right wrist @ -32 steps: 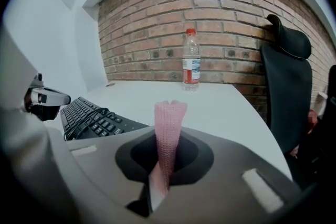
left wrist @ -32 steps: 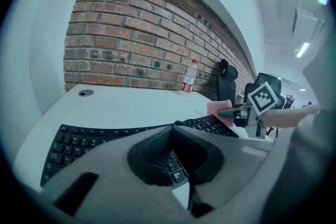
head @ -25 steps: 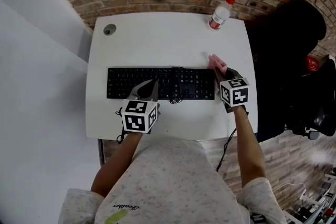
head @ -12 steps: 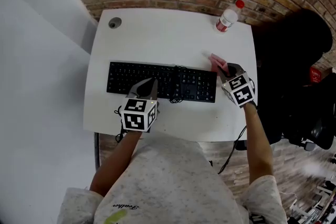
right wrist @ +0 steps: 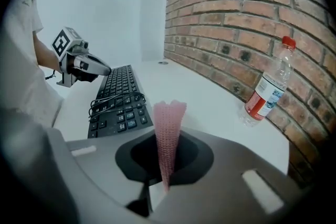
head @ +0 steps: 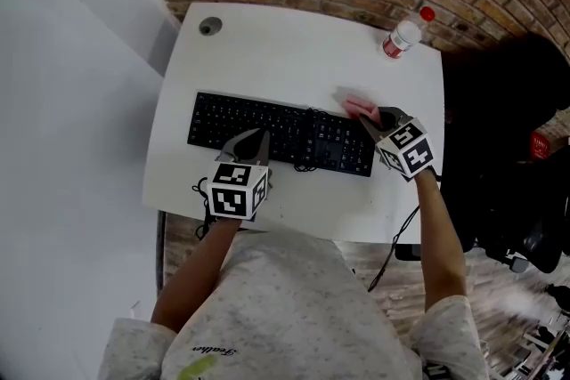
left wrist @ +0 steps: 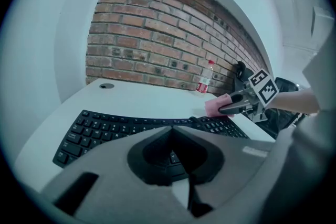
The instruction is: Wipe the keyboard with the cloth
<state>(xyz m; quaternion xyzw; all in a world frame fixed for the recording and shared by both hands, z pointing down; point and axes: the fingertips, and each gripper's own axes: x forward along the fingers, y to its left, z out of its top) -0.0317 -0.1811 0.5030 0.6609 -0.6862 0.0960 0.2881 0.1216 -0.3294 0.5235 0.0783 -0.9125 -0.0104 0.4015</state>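
Note:
A black keyboard (head: 276,133) lies across the middle of the white table (head: 294,58), its cable bunched on the keys. My right gripper (head: 369,118) is shut on a pink cloth (head: 356,106), held just off the keyboard's right end; in the right gripper view the cloth (right wrist: 168,134) stands up folded between the jaws. My left gripper (head: 249,145) is shut on nothing and rests over the keyboard's near edge, left of centre. The left gripper view shows the keyboard (left wrist: 126,127) ahead and the cloth (left wrist: 215,106) in the other gripper.
A clear plastic bottle (head: 403,35) with a red cap and label stands at the table's far right corner by the brick wall. A round cable port (head: 210,27) sits at the far left corner. A dark chair (head: 508,129) stands right of the table.
The right gripper with the cloth has shifted slightly left toward the keyboard's right end. The head camera has tilted, so the table sits lower in view. The left gripper holds its place.

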